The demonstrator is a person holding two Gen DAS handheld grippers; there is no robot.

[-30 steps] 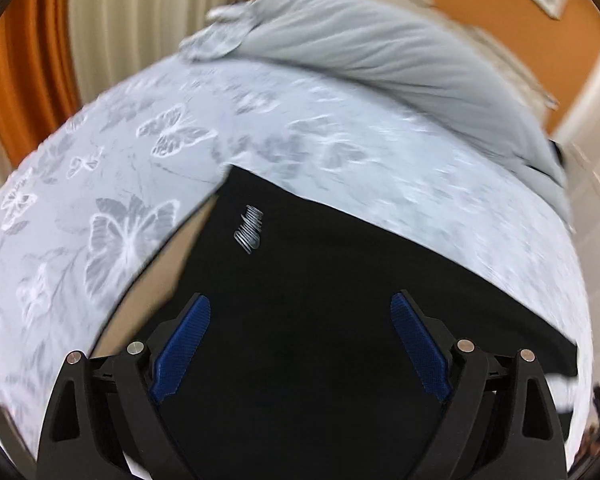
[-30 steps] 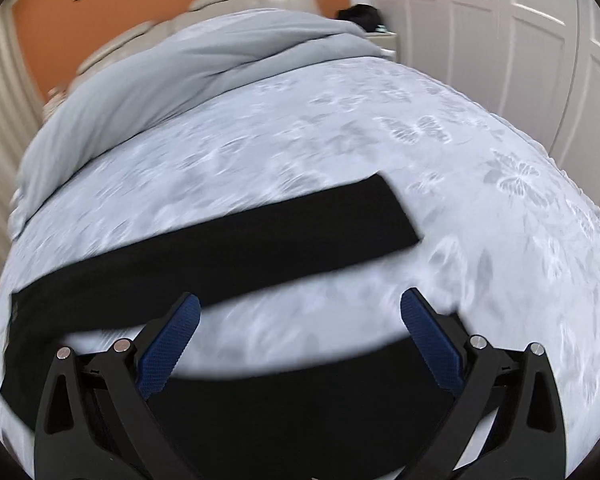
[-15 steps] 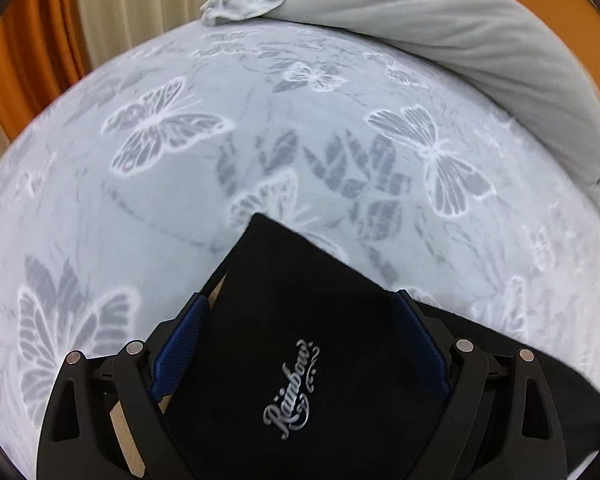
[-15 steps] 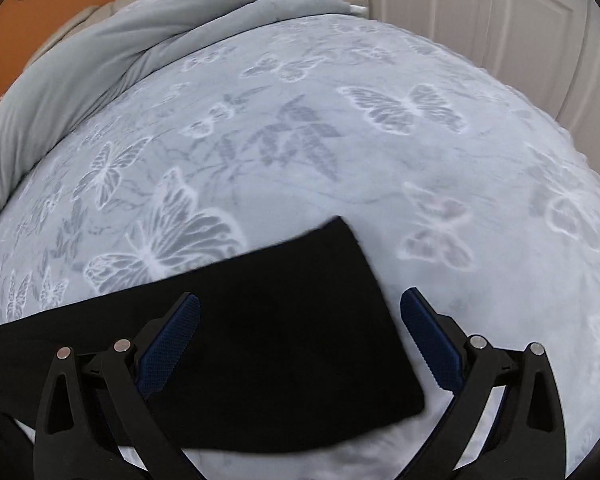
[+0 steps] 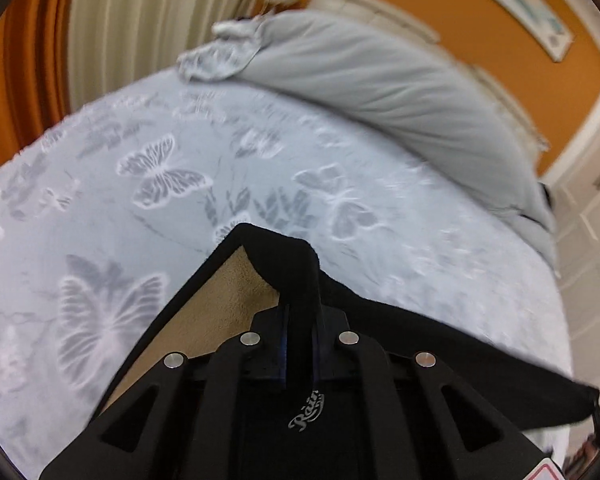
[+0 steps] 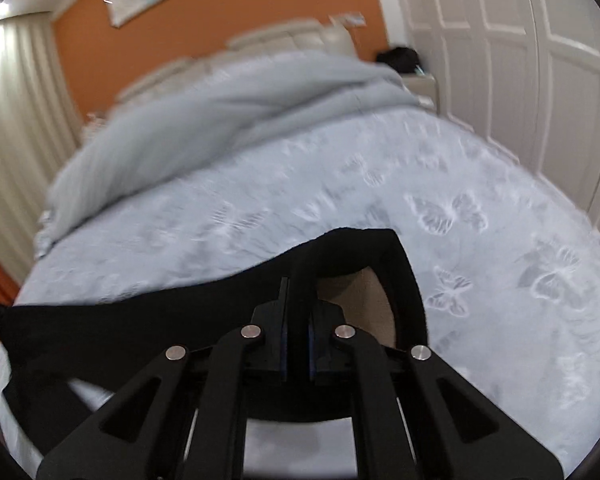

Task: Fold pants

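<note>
Black pants (image 5: 440, 344) pinched by left gripper (image 5: 300, 320) and right gripper (image 6: 297, 312).

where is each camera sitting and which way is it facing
Left wrist: rides on the left claw, looking along its fingers across the butterfly bedspread toward the curtains; only the claw, shut on the black pants, shows.
Right wrist: rides on the right claw, facing the white closet doors; only the claw, also gripping the pants, shows.
Shared: pants, bedspread, grey duvet, orange wall.
</note>
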